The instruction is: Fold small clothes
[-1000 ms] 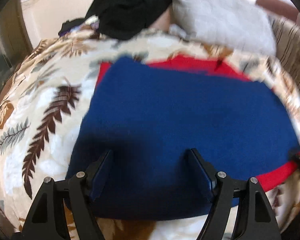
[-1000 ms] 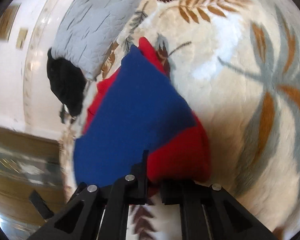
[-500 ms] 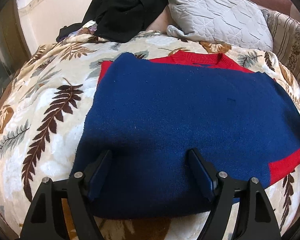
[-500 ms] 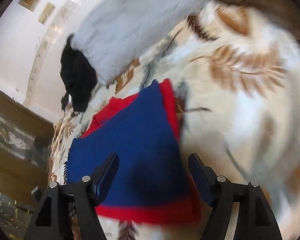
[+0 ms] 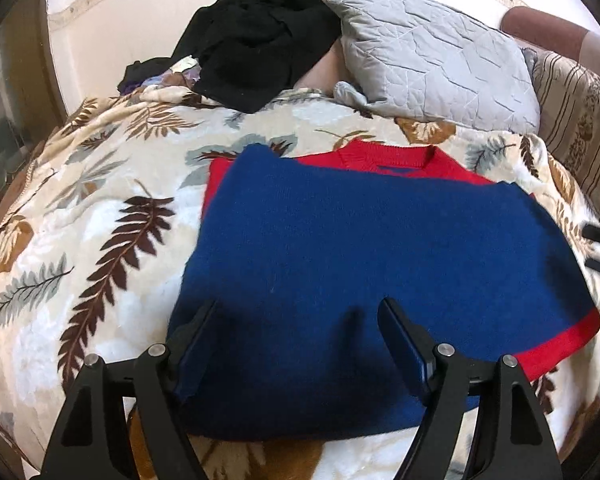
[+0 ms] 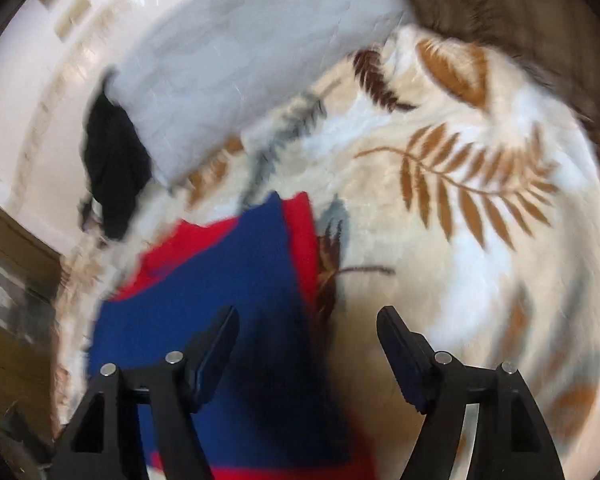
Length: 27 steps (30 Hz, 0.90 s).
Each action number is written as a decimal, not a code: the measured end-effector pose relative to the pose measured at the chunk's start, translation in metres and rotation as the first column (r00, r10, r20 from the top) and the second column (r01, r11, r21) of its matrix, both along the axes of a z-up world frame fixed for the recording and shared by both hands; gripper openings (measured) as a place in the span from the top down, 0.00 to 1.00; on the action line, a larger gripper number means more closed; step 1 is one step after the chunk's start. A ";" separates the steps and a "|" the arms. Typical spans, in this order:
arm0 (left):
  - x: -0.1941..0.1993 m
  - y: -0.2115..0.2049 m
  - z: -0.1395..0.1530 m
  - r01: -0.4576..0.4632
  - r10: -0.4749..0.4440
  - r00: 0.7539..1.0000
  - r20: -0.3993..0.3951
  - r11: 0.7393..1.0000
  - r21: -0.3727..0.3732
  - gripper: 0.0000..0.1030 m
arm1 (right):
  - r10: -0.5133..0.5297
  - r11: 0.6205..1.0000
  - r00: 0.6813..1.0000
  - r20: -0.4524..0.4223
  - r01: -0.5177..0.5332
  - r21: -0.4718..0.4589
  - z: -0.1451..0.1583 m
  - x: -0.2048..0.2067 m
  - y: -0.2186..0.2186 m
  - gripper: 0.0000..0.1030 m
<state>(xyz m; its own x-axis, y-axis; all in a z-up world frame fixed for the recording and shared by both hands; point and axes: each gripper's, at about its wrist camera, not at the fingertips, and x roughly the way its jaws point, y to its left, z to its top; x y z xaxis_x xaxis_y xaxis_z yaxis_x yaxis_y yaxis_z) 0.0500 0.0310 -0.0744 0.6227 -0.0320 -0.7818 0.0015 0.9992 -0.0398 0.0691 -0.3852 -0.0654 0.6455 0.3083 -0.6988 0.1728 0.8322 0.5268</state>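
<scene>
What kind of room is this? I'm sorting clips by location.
Probably a bedroom or a living room with a sofa bed: a leaf-patterned blanket covers a soft surface, a grey pillow leans at the back, and a pile of black clothes sits beside it.

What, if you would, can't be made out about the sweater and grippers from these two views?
- Left wrist view: the blue and red sweater has its near edge hidden behind the open left gripper.
- Right wrist view: motion blur smears the sweater and the blanket.
- Right gripper: open; the sweater's near end runs off the bottom edge.
</scene>
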 end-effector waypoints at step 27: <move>0.023 -0.061 -0.009 0.078 -0.078 0.997 0.002 0.995 0.057 0.21 | -0.084 0.971 0.993 -0.082 0.100 0.218 -0.056 -0.012 0.022 0.60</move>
